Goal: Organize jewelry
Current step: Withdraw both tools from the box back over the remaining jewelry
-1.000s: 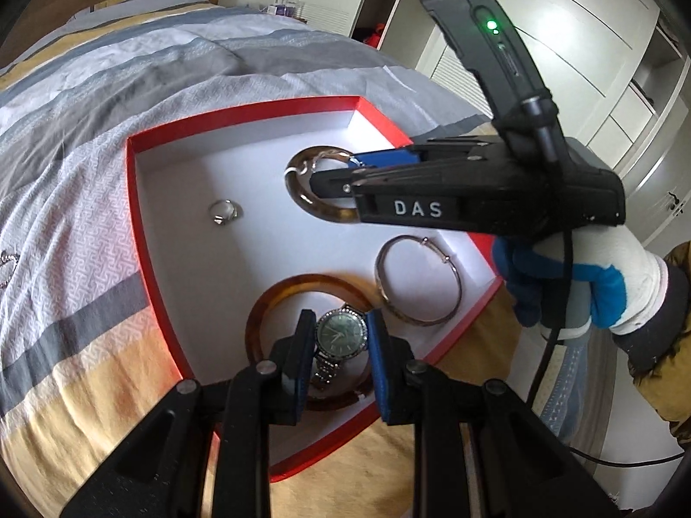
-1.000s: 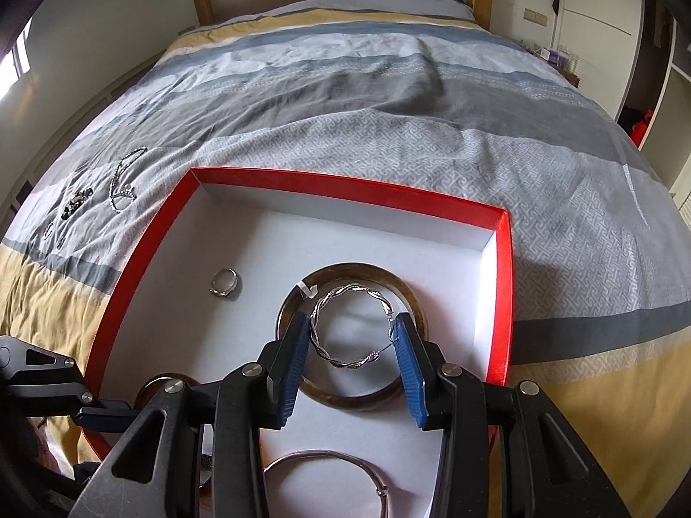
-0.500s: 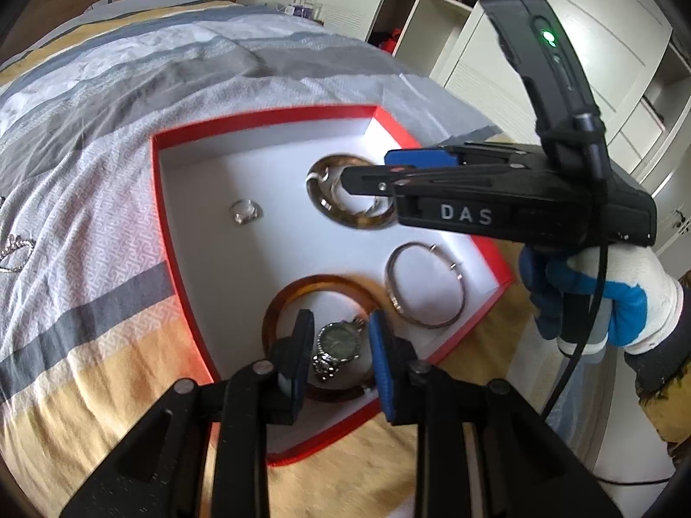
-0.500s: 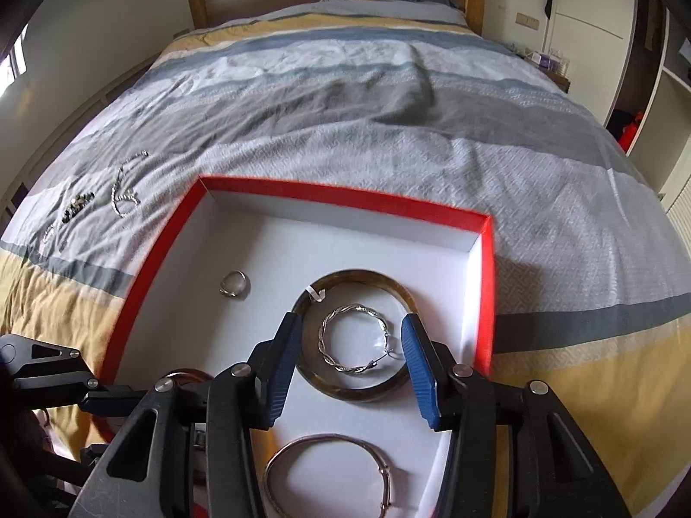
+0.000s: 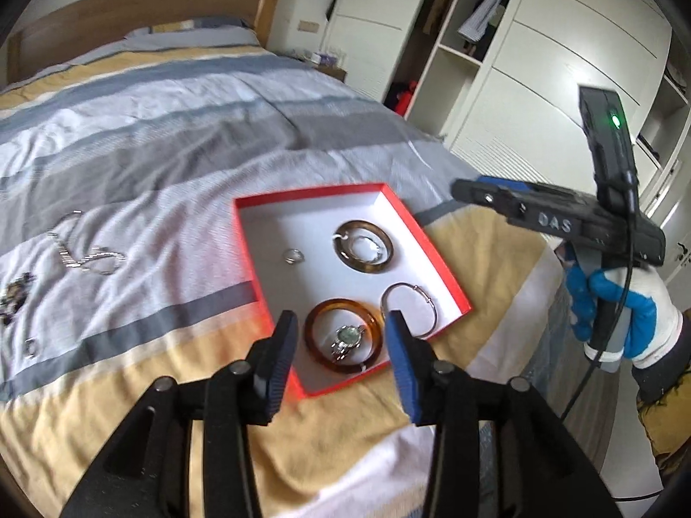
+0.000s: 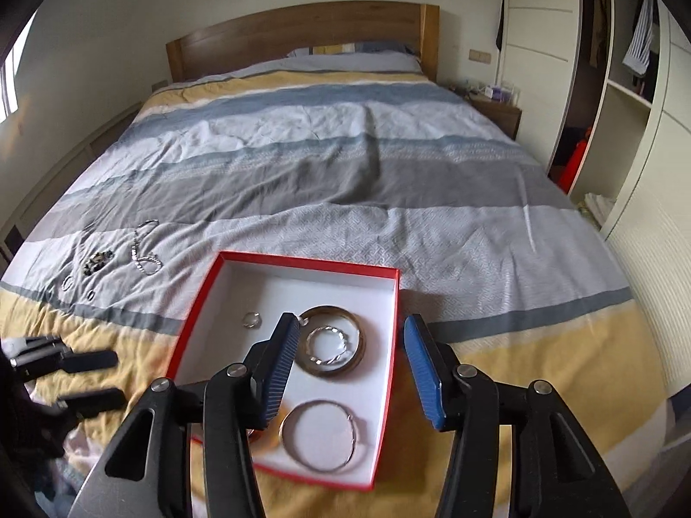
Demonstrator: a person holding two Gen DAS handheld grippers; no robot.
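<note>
A red box point(image 5: 436, 254) with a white inside lies on the striped bed. In it, a silver watch point(image 5: 347, 339) rests inside an amber bangle point(image 5: 317, 323). A twisted silver bracelet point(image 6: 330, 343) rests inside a brown bangle point(image 6: 358, 341). A plain silver bangle point(image 6: 324, 436) and a small ring point(image 6: 251, 319) lie loose. My left gripper point(image 5: 340, 319) hovers above the box's near corner, jaws opening, nothing between them. My right gripper point(image 6: 350, 321) hangs above the box, jaws also opening and empty. It shows from the side as the right gripper point(image 5: 475, 187), held by a gloved hand point(image 5: 626, 315).
Loose pieces lie on the bedcover left of the box: a silver chain point(image 6: 144, 254), a dark beaded piece point(image 6: 97, 261) and small rings point(image 6: 69, 282). A wooden headboard point(image 6: 302, 30) stands at the far end, a nightstand point(image 6: 496, 108) and white wardrobe point(image 6: 626, 129) to the right.
Both grippers rose and drew back from the box. The left jaws spread away from the watch, the right jaws from the twisted bracelet; both pieces stay in their bangles.
</note>
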